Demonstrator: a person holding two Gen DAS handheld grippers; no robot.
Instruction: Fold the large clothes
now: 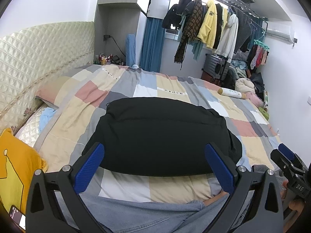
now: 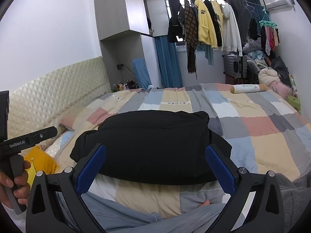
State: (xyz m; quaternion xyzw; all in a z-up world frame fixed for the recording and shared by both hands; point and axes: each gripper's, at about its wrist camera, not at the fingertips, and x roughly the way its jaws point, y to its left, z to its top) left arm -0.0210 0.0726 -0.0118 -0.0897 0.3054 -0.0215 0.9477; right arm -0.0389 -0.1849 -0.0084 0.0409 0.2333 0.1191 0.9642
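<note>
A black garment (image 1: 161, 134) lies folded into a compact rectangle on the checked quilt (image 1: 108, 89) of the bed. It also shows in the right wrist view (image 2: 149, 145). My left gripper (image 1: 155, 157) is open and empty, held back just above the garment's near edge. My right gripper (image 2: 155, 159) is open and empty too, hovering over the same near edge. The right gripper's blue-padded tip (image 1: 285, 151) shows at the right of the left wrist view. The left gripper's handle (image 2: 17, 145) shows in a hand at the left of the right wrist view.
A yellow garment (image 1: 13, 167) lies at the bed's left. A cream bolster (image 1: 231, 93) lies at the far right. A quilted headboard (image 1: 38, 54) runs along the left. Hanging clothes (image 1: 210, 23), a suitcase (image 1: 215, 66) and piles stand beyond the bed. A phone (image 1: 17, 215) lies bottom left.
</note>
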